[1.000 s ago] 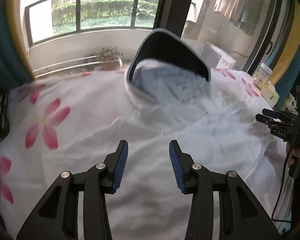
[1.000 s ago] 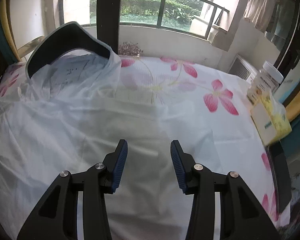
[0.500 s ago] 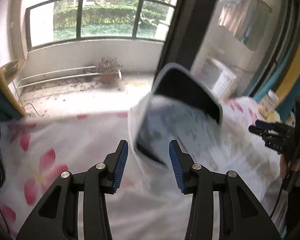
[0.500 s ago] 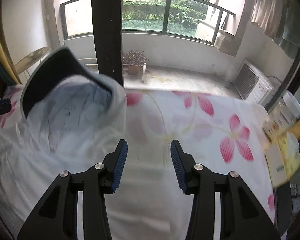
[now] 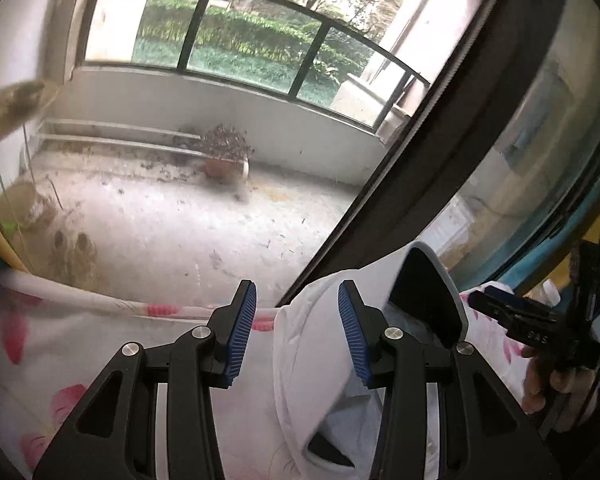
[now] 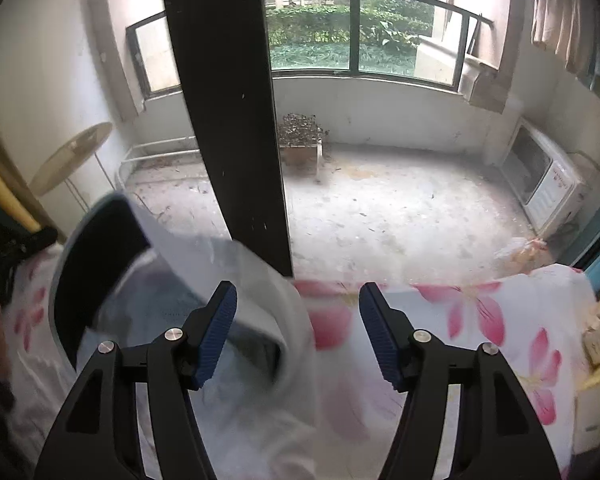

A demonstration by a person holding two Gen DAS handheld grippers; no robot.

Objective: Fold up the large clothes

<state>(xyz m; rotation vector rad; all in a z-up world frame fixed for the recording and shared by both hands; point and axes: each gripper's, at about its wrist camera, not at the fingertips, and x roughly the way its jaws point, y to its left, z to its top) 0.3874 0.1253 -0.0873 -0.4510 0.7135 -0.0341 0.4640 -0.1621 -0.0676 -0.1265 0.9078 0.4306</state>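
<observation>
Jacket (image 5: 312, 364), white with a dark-lined hood (image 5: 424, 296), lies on the flowered bedsheet (image 5: 60, 344) at the bed's window end. Left gripper (image 5: 297, 332): released, blue pads spread, nothing between them; hood just right of it. Right gripper (image 6: 298, 332): also released and empty, over the jacket edge (image 6: 260, 308) and bedsheet (image 6: 480, 320). Potted plant (image 6: 300, 140) on the balcony floor beyond. Right gripper also visible at right edge of left view (image 5: 516, 312), hand-held.

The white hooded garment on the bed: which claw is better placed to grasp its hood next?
Probably the left claw: its open jaws already straddle the hood's white edge. The right claw, also open, frames mostly the floral bedsheet.
</observation>
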